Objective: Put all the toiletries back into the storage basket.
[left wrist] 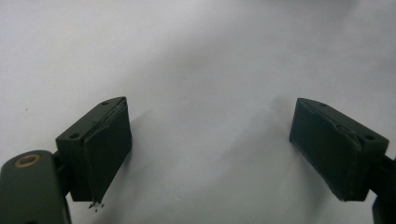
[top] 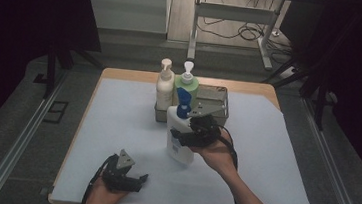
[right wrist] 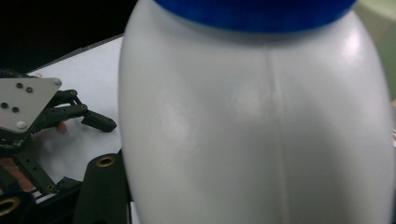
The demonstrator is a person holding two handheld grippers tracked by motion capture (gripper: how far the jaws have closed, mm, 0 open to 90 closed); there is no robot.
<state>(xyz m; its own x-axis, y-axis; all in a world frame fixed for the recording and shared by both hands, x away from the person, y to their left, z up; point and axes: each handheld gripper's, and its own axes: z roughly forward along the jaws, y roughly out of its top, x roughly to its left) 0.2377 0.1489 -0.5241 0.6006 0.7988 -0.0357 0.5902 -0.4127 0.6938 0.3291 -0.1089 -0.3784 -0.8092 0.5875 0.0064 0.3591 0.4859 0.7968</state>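
White pump bottle (top: 179, 141) with a blue pump head sits clamped in the right gripper (top: 195, 133) near the centre of the table, just at the six o'clock side of a metal basket (top: 223, 111). The jaws press on the bottle's smooth, glossy plastic body, which the right gripper view shows as a broad rounded shoulder (right wrist: 261, 126) with a moulded seam running down it and a blue collar at the top. A small printed label shows low on the bottle's front in the high view.

The basket, a shallow rectangular tray of grey metal with thin upright walls, stands at twelve o'clock on the table. Two pump bottles stand upright in its nine o'clock end: a slim cream bottle (top: 164, 88) and, touching it on the three o'clock side, a rounder pale green bottle (top: 187, 84) with a white pump. The rest of the basket lies behind the right gripper's grey three-cornered plate.

At seven o'clock, the left gripper (top: 137, 180) rests low over the white sheet (top: 117, 121) that covers the wooden table (top: 121, 74), well apart from the bottle. Its black jaws stand wide apart with nothing between them; the left gripper view shows their flat, matte pads (left wrist: 105, 151) over plain white paper. The table's rounded wooden edge frames the sheet.
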